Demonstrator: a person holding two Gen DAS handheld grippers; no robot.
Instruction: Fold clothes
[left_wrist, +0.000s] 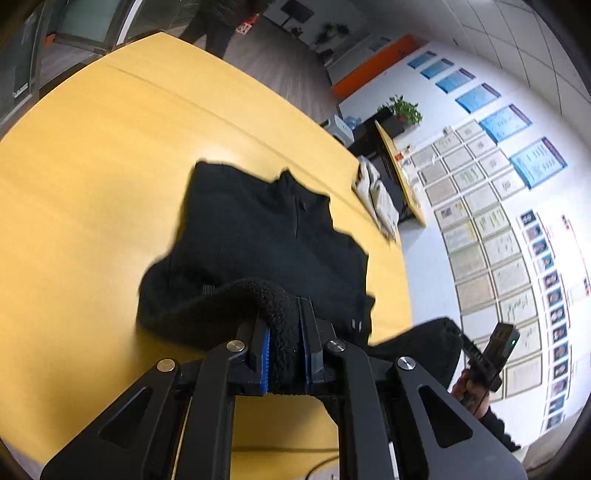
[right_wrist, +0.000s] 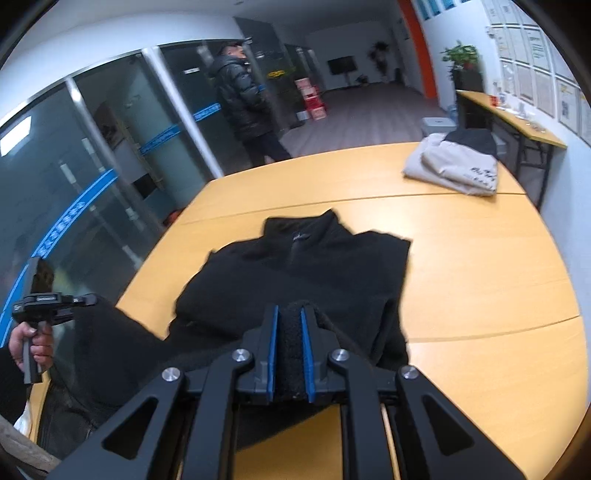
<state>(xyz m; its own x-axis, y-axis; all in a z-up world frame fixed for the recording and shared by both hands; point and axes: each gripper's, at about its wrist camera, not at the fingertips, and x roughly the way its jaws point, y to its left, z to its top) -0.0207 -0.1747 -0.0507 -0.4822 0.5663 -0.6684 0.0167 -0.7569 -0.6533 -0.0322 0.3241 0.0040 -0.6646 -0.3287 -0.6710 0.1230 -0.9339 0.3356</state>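
Note:
A black fleece jacket (left_wrist: 266, 236) with a stand-up collar lies on the yellow table (left_wrist: 92, 184), its near hem lifted off the surface. My left gripper (left_wrist: 284, 314) is shut on a thick fold of that hem, blue pads pressing the fleece from both sides. In the right wrist view the same jacket (right_wrist: 314, 266) stretches away from me, collar at the far end. My right gripper (right_wrist: 292, 314) is shut on the hem too. The other hand-held gripper (right_wrist: 40, 299) shows at the left edge, held by a hand.
A folded beige and black garment (right_wrist: 458, 166) rests at the table's far right corner. A person in a dark puffer jacket (right_wrist: 243, 99) stands beyond the table by glass doors. A narrow side table (right_wrist: 517, 122) with a plant lines the wall of framed papers.

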